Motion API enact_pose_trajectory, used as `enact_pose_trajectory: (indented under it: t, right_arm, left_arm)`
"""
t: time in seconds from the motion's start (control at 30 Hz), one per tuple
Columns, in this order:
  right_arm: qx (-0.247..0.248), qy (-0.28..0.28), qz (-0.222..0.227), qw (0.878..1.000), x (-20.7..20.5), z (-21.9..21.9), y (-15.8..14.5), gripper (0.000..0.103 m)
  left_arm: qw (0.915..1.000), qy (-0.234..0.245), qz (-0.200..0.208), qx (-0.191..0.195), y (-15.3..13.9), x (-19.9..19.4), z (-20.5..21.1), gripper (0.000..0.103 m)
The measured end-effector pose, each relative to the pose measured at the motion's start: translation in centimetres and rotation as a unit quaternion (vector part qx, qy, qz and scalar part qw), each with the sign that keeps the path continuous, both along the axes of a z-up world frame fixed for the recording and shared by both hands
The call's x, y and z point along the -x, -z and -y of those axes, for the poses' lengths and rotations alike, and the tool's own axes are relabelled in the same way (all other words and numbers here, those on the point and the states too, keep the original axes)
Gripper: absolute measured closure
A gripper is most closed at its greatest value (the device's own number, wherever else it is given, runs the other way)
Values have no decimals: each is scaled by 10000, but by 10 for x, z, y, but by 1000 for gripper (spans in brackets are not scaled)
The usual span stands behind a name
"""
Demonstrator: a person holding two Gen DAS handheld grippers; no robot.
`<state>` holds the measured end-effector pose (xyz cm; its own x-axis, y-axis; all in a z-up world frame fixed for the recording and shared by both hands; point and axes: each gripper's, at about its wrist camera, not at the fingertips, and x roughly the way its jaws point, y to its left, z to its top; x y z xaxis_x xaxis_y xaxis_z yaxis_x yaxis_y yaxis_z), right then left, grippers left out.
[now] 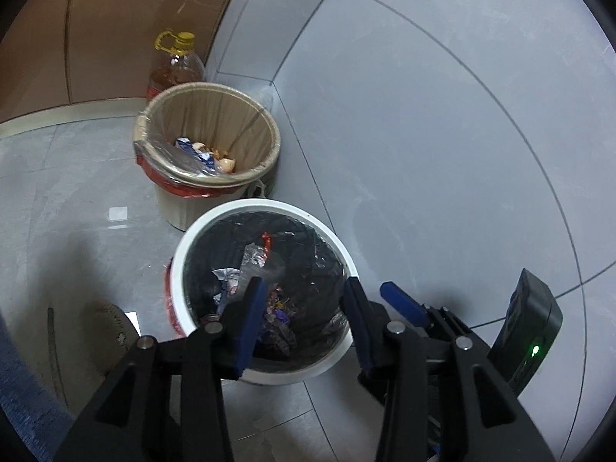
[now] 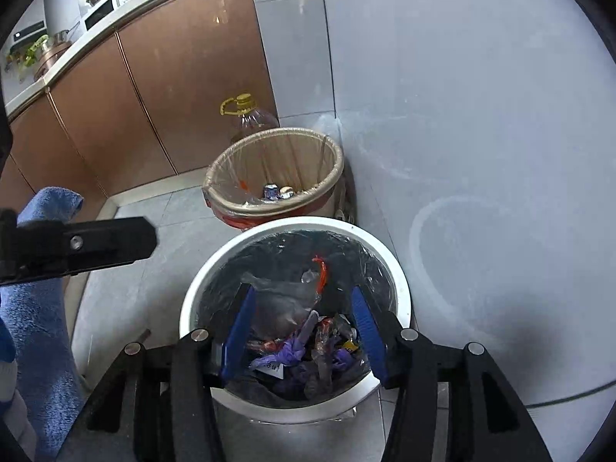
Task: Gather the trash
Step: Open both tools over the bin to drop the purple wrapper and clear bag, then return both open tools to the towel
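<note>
A white bin [image 1: 261, 205] [image 2: 308, 224] lined with a black bag stands on the floor by the tiled wall. Inside lie a clear plastic bag with a red tie [image 1: 265, 258] [image 2: 285, 296] and purple wrappers [image 2: 292, 350]. My left gripper [image 1: 304, 288] hangs over the bin's mouth, open, with nothing between its blue pads. My right gripper [image 2: 302, 296] is also above the bin, open and empty. One of the right gripper's blue fingers [image 1: 404, 304] shows close beside the left one. The left gripper's black body [image 2: 77, 246] juts in from the left.
A beige bin [image 1: 208, 92] [image 2: 269, 134] with a clear liner and some scraps stands just behind the white one. An oil bottle with a yellow cap [image 1: 177, 65] [image 2: 250, 119] is behind that, against brown cabinets [image 2: 154, 96]. A blue sleeve [image 2: 38, 308] is at the left.
</note>
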<state>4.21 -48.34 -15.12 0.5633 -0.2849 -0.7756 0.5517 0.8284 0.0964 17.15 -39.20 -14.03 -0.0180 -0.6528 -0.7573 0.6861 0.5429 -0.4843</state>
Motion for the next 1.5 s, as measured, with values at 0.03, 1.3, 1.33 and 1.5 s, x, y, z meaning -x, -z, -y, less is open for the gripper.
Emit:
enact_pose_trajectory:
  t: [0.03,1.3,1.33,1.5]
  right_arm:
    - [19,-22,36,10000,1,-3,-4,53]
    - [1140,-2090,1854,9534,57,-203,-206,40]
    - [1153,-2137,1874,9518,58,-207,-207,39]
    - [1153,-2416,1950,9436,59,-227,-213,39]
  left_arm:
    - [10000,-38,38,21,-5,0,-6,63]
    - [9369,-2200,2686,406,-175,140,-337,52]
    - [9358,-2234,2696,404,-176,143,-345,52]
    - [9278,-2489,2760,330,-176,150,-381,52]
